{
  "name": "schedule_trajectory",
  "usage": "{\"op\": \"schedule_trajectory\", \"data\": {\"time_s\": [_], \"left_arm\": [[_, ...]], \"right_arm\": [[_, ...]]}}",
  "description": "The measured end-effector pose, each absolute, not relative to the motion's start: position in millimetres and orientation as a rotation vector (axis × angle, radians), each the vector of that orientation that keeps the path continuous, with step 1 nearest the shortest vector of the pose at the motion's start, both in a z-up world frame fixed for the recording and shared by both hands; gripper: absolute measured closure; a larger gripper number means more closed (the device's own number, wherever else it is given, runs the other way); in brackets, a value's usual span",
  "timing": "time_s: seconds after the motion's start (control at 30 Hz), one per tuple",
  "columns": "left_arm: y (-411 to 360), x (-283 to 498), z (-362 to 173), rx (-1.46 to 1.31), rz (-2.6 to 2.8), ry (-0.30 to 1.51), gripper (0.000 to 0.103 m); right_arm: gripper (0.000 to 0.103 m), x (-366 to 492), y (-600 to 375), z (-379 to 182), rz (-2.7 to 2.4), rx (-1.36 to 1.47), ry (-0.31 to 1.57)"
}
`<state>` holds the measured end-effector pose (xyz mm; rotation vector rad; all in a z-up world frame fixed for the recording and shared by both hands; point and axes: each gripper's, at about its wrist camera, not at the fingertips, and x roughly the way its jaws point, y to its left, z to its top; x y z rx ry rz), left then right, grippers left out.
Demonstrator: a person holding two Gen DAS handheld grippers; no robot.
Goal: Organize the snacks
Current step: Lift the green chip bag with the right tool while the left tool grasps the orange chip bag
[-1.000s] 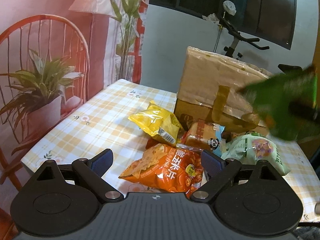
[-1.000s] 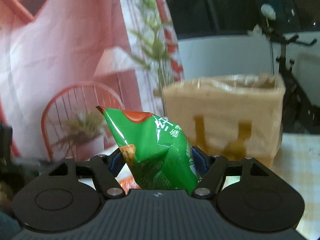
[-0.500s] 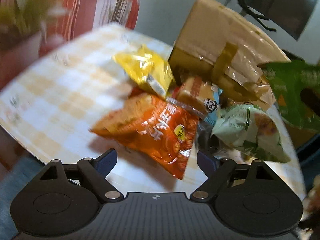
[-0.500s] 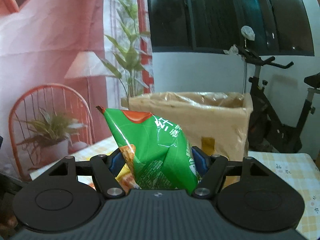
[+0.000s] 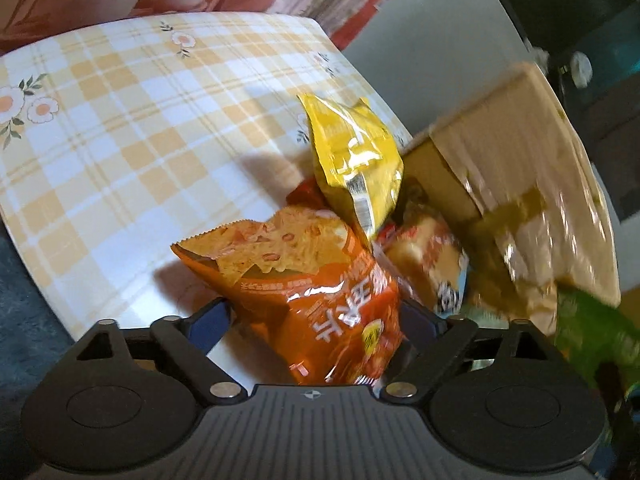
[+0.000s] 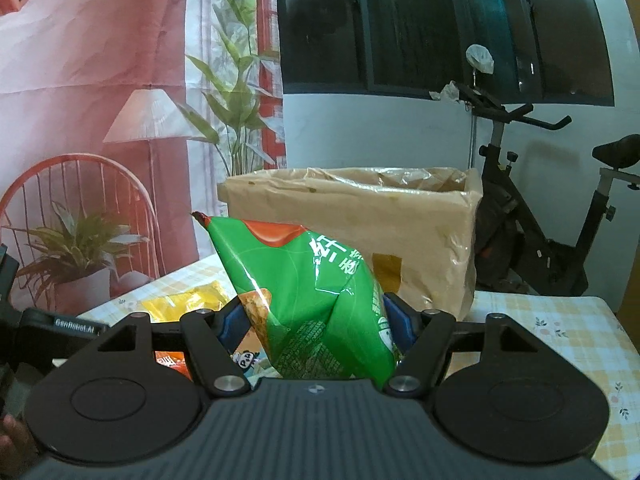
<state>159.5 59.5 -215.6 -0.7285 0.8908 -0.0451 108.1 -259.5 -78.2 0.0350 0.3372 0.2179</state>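
While the right gripper is clamped on the green bag at frame centre, the left gripper jaws are opening around the orange bag at lower centre.

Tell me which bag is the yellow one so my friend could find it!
Find the big cardboard box on the checked table. A pile of snacks lies beside it. The yellow bag sits on top, leaning over the orange bag; it is the only plain yellow one.
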Motion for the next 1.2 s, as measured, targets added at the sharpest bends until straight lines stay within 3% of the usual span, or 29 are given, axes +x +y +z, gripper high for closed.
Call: {"op": "schedule_trajectory", "data": {"time_s": [0.3,0.6,0.67,0.73,0.77,0.83,1.2], "left_arm": [[60.6,178.1,-227.1,-0.802,0.026,0.857,0.007],[37.8,187.4,-228.9,-0.694,0.007,0.816,0.004],[45.2,191.0,-231.5,-0.737,0.017,0.803,0.007],[46.7,190.5,-230.9,-0.704,0.034,0.809,0.029],[46.5,190.1,-229.0,-0.666,0.013,0.802,0.031],[48.1,183.9,-221.7,-0.644,-0.025,0.774,0.047],[47.4,147.9,-153.4,-0.447,-0.142,0.528,0.048]], "right_arm": [[0.032,113.0,-260.4,-78.6,0.217,0.018,0.353],[0.032,116.8,-259.1,-80.5,0.21,0.007,0.369],[0.032,117.7,-259.2,-81.1,0.206,0.008,0.374],[0.032,119.0,-257.4,-79.9,0.204,0.006,0.378],[0.032,119.1,-257.1,-79.6,0.204,0.004,0.378],[0.032,119.0,-256.9,-79.6,0.203,0.003,0.379],[0.032,116.4,-260.6,-74.4,0.189,0.006,0.352]]}}
